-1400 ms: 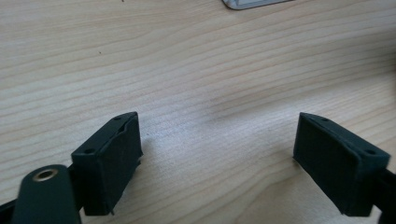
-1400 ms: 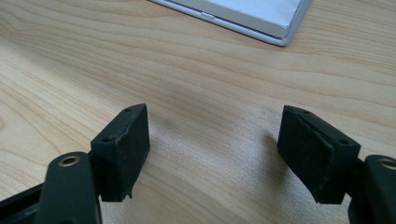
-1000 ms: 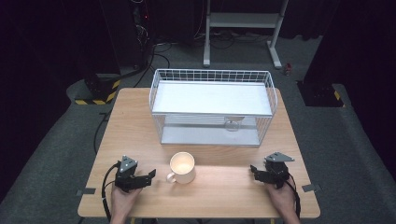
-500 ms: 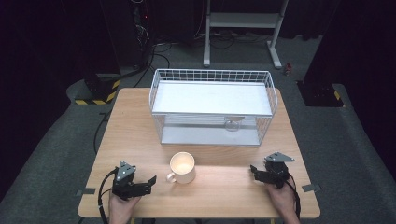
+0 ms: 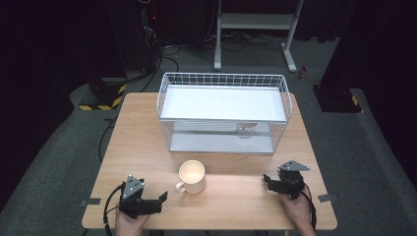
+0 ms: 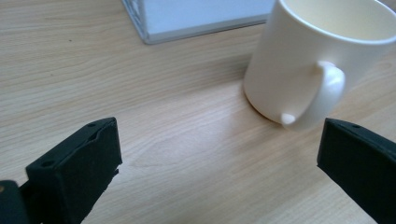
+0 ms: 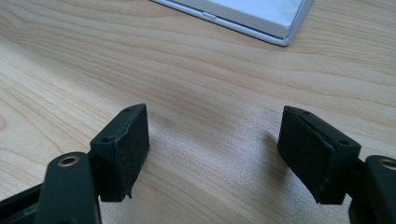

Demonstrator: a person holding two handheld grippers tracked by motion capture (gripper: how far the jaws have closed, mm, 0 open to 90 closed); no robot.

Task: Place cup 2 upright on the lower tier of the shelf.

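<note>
A cream mug stands upright on the wooden table, its handle turned toward the near left. My left gripper lies just left of and nearer than the mug, apart from it. In the left gripper view the mug rises ahead at the right, handle facing me. The left gripper has just been opening its jaws, which stand wide with bare wood between them. My right gripper rests near the table's front right. In its own view, the right gripper is open with nothing between its jaws.
A white wire basket with a pale flat floor takes up the back middle of the table. A small pale object sits behind its front wall. The basket's base corner lies beyond the mug. Black stands and cables surround the table.
The left gripper has drawn back from the mug's handle toward the near edge, and its jaws have spread wider. The mug and the right gripper have stayed put.
</note>
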